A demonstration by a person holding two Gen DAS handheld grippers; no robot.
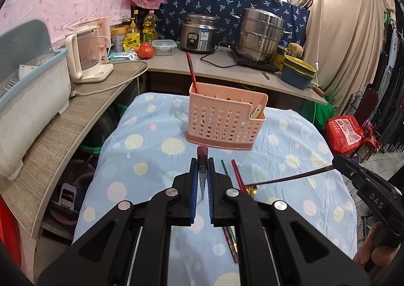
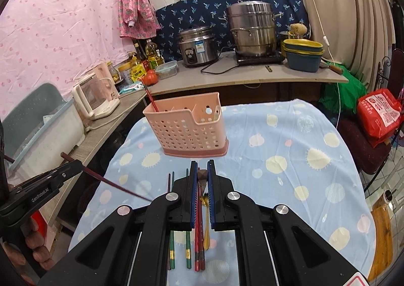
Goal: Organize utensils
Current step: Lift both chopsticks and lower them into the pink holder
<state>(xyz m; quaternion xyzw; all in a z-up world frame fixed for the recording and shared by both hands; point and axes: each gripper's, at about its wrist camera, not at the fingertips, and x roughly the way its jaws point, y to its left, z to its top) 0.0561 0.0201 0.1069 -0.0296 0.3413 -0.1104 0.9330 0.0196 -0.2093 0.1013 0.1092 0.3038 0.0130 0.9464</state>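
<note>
The left gripper [image 1: 202,167] has its jaws closed on a dark red chopstick [image 1: 202,159]. The right gripper [image 2: 202,172] has its jaws closed on a brown chopstick [image 2: 202,177]. The pink holder [image 1: 227,119] stands in the middle of the frame on the blue spotted surface [image 1: 141,149]. More chopsticks [image 2: 198,240] lie low in the frame, under the right gripper.

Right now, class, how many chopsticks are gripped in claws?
2. One dark red chopstick is pinched in the left claw; one brown chopstick is in the right claw. More chopsticks lie on the cloth, and one stands in the pink holder.
</note>
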